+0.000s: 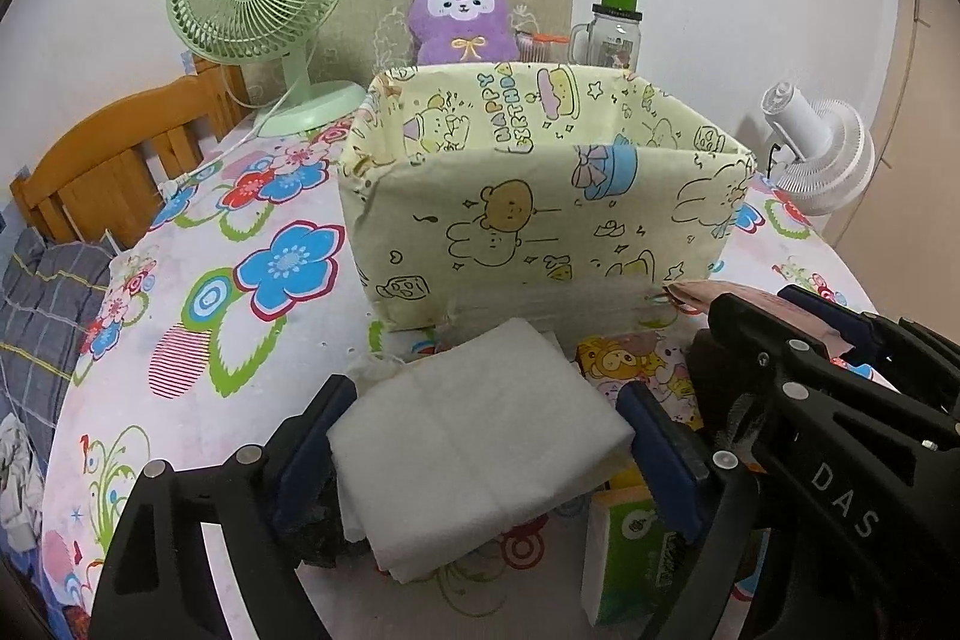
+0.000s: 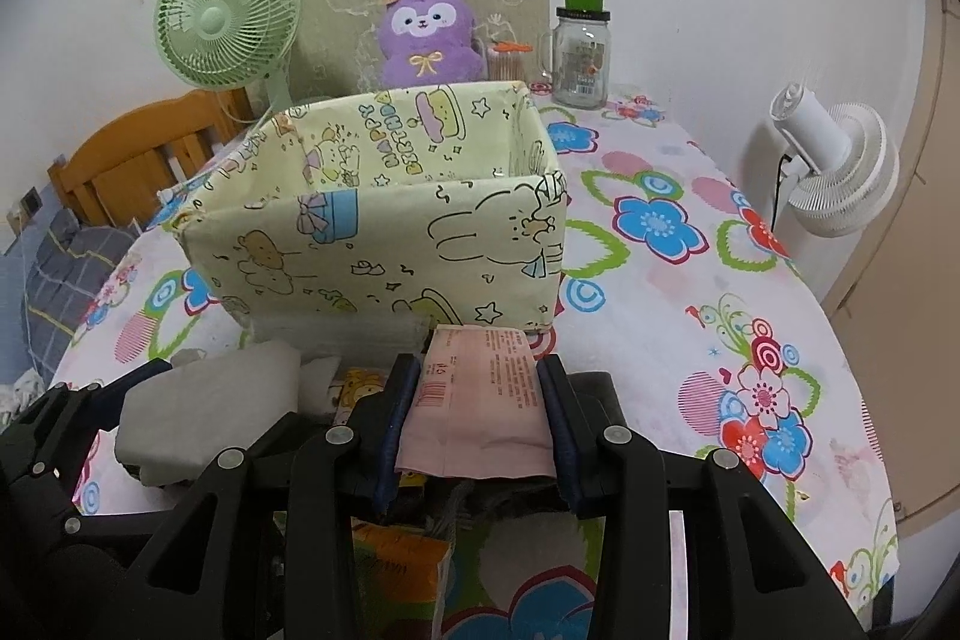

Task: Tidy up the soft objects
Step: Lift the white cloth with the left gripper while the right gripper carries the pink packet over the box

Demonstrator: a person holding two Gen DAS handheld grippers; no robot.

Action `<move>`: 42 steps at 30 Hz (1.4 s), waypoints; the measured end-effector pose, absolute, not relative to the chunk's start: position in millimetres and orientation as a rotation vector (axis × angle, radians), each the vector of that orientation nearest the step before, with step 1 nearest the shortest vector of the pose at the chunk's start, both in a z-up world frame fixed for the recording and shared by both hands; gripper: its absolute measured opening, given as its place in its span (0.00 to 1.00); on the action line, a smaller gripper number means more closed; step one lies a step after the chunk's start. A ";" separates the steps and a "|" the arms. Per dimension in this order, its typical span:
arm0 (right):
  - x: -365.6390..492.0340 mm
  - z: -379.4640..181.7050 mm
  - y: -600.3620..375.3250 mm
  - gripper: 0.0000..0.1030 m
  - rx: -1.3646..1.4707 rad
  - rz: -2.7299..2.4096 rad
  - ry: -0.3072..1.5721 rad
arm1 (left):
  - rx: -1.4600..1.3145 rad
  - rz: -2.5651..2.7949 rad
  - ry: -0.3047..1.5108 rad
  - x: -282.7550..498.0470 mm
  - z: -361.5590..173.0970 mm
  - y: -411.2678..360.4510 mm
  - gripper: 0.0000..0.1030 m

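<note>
A white padded soft pack (image 1: 474, 436) sits between the blue pads of my left gripper (image 1: 486, 391), which touch both of its sides just above the table. My right gripper (image 2: 477, 364) is shut on a flat pink printed pack (image 2: 480, 400), held close to the front wall of the box. The yellow cartoon-print fabric box (image 1: 540, 196) stands open-topped right ahead, and what shows of its inside is bare. From the right wrist view, the white pack (image 2: 210, 400) lies at lower left and the box (image 2: 390, 244) ahead. The right gripper (image 1: 762, 304) shows at the right of the left wrist view.
Behind the box stand a green desk fan (image 1: 258, 10), a purple plush toy (image 1: 462, 16) and a glass jar with a green lid (image 1: 612, 34). A white fan (image 2: 840, 172) is off the table's right edge. Green (image 1: 630, 550) and orange (image 2: 402, 574) tissue packs lie under the grippers. A wooden chair (image 1: 120, 148) is at left.
</note>
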State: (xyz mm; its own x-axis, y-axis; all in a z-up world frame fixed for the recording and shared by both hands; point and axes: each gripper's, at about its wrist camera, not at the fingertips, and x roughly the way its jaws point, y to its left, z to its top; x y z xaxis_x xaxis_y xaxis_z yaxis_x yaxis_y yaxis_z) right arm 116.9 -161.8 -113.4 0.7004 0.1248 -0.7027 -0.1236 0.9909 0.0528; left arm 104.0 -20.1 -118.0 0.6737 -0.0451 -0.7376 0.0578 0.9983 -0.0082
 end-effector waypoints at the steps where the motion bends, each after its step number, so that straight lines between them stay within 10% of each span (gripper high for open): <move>1: 115.9 -112.1 -161.8 0.42 0.003 0.139 0.779 | 0.017 -0.058 0.826 102.7 -116.9 -19.7 0.87; 42: 71.7 -41.5 -168.7 0.42 0.004 0.142 0.615 | 0.040 -0.062 0.664 66.9 -48.9 -23.9 0.87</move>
